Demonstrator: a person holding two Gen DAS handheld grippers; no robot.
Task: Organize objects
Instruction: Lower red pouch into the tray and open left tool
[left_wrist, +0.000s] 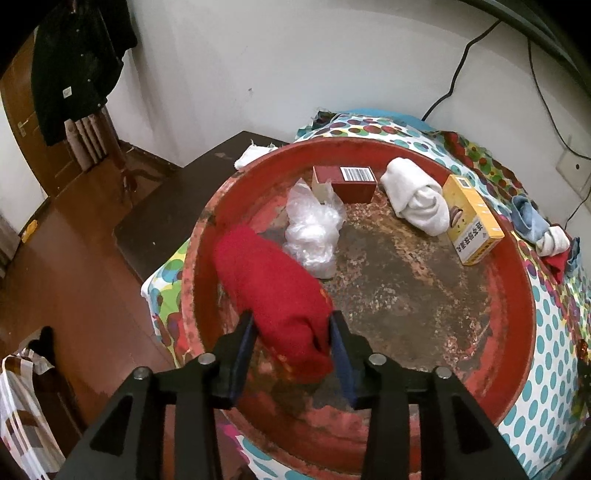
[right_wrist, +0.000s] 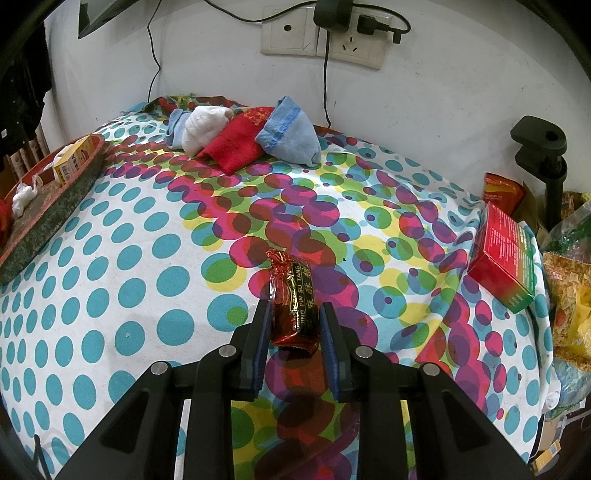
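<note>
Red fabric, a rolled red sock (left_wrist: 273, 295), lies in the round red tray (left_wrist: 517, 295) near its left rim, with its near end between the pads of my left claw (left_wrist: 291, 332). That claw stands partly open: the right pad sits against the sock, the left pad shows a gap, so I read no grip. Elsewhere in the tray I see a crumpled clear plastic bag (left_wrist: 314, 229), a dark red box (left_wrist: 351, 182), a rolled white sock (left_wrist: 413, 195) and a yellow box (left_wrist: 471, 218) leaning at the right rim. My right claw (right_wrist: 293, 325) is closed on a red-and-black candy wrapper (right_wrist: 293, 306), held just above the spotted cloth (right_wrist: 147, 258) covering the worktop. At the far edge of that cloth, near the wall, a pile of socks (right_wrist: 243, 136) lies well apart from the claw. A red-and-green box (right_wrist: 504, 254) rests at the right edge.
</note>
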